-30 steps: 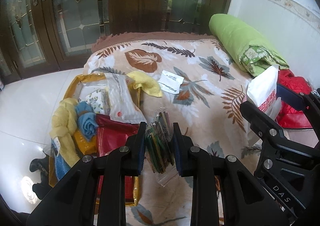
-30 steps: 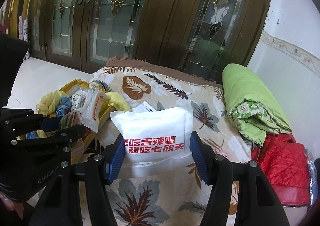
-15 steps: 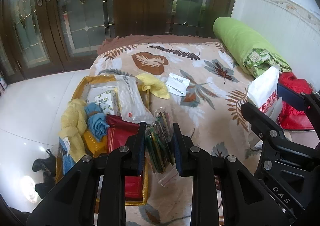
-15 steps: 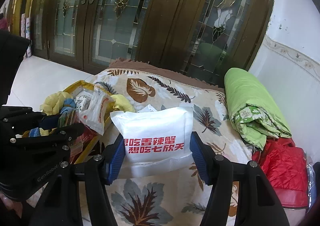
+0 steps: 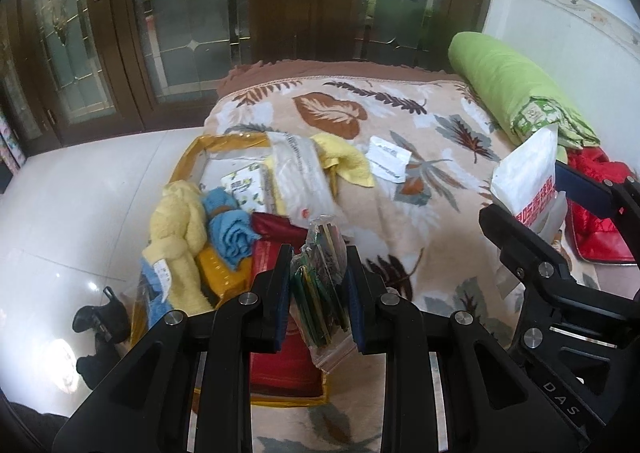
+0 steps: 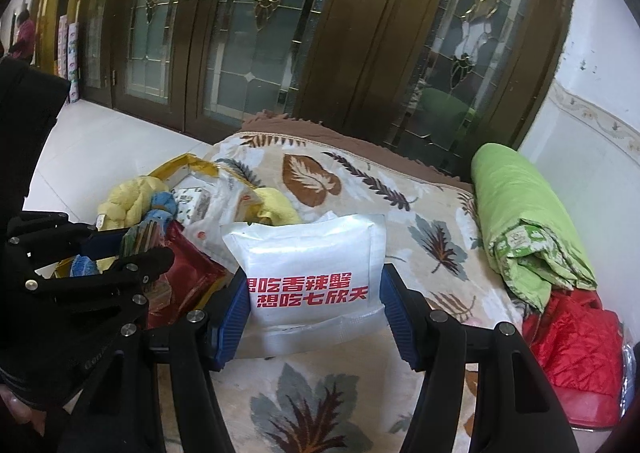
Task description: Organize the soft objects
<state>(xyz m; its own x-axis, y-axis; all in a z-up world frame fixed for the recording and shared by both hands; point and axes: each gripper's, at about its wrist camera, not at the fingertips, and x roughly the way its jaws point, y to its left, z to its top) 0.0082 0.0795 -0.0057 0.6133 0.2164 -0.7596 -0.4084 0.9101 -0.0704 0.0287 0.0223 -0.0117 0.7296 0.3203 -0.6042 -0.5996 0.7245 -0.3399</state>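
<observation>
Left gripper (image 5: 319, 293) pinches a clear bag of green packets (image 5: 322, 285), held above the yellow-rimmed storage bag (image 5: 224, 141) of towels on the leaf-print blanket (image 5: 420, 213). Right gripper (image 6: 312, 313) clamps a white pack with red lettering (image 6: 308, 265) above the blanket, beside it.

The right gripper (image 6: 314, 307) clamps a white packet with red characters (image 6: 308, 253) between its blue pads (image 6: 232, 317) above a leaf-patterned blanket (image 6: 360, 189), with the left gripper (image 6: 80, 277) and a yellow-rimmed bag (image 6: 176, 165) of towels at left.
</observation>
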